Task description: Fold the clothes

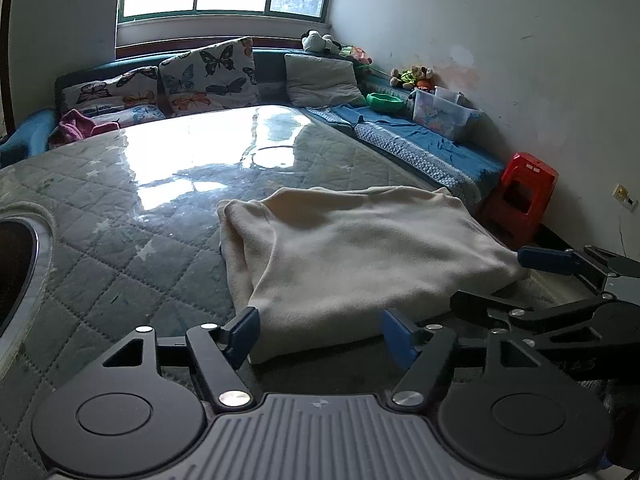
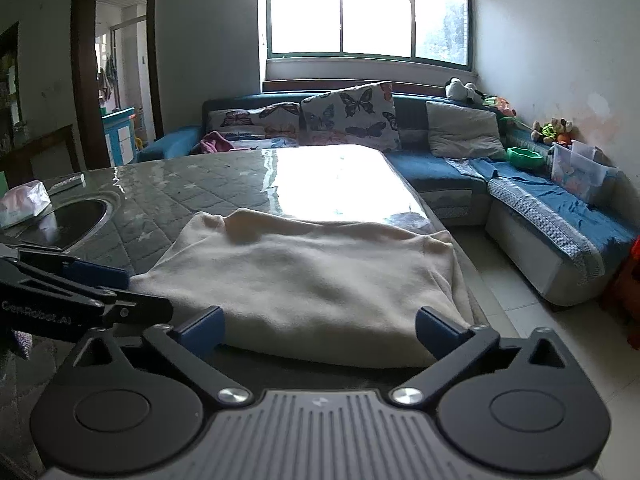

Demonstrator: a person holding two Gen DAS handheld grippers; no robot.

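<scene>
While both grippers hang at the near edge of the table [image 1: 120,216], their jaws stand spread wide with nothing between the blue pads. The left gripper [image 1: 322,332] faces the near left corner of the folded cream garment [image 1: 352,256], whose near hem lies just ahead of the gap between its fingers; whether the left pad touches the cloth cannot be told. In the right wrist view, the right gripper [image 2: 320,330] sits before the garment's near edge, the hem [image 2: 328,340] lying between and just beyond its two pads. The garment rests flat on the quilted, glass-topped table, near its near right corner, its right side close to the table's right edge. Beyond it the table top is glossy with window glare. Farther off stands a blue sofa [image 2: 436,170] with butterfly cushions [image 2: 352,116] beneath the window [image 2: 368,12].
</scene>
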